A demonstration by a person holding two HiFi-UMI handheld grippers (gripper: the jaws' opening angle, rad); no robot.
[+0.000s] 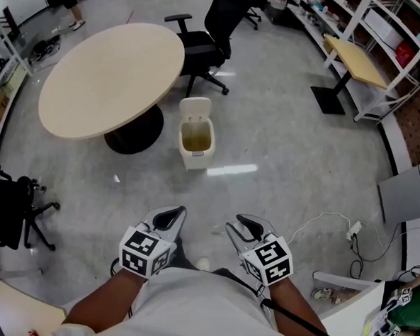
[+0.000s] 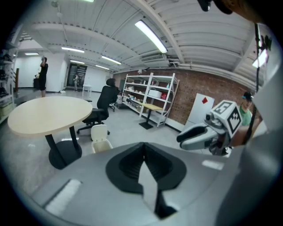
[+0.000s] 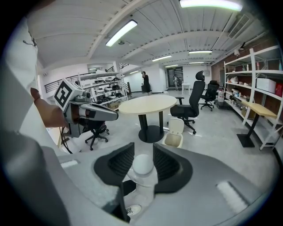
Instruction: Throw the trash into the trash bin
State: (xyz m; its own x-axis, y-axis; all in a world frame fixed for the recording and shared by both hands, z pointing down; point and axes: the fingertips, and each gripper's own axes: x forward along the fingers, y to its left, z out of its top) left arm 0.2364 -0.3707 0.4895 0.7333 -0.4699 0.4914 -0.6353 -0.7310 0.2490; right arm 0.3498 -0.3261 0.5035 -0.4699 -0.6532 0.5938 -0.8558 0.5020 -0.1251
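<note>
Two tongs hang side by side above the grey floor [image 1: 282,154]. The right tongs [image 3: 143,149] stand partly spread and pinch a piece of white trash [image 3: 143,164]. Its rounded end sits near the tips, touching both ribbed pads. Its long axis runs back down the gap toward the camera, so the rounded end points roughly ahead at the bin. The lower end of the trash blends into the pale floor behind it, and where it stops is hard to tell. A white laced shoe [image 3: 127,210] shows beneath it through the gap. In the head view the trash cannot be picked out inside the tongs at all. The left tongs [image 2: 143,145] are pressed together at the tips with nothing between them; only a sliver of floor shows lower in the gap.

Ahead, well apart from both tongs, stands the small cream trash bin [image 1: 195,158], its lid tipped up and back and its mouth open. Its inside looks stained brown, and whether anything lies in it I cannot tell. It sits just beside the dark foot of the round counter [image 1: 109,76], with a black office chair [image 1: 203,42] behind it. The person's pale shirt [image 1: 201,312] fills the bottom of the head view.
</note>
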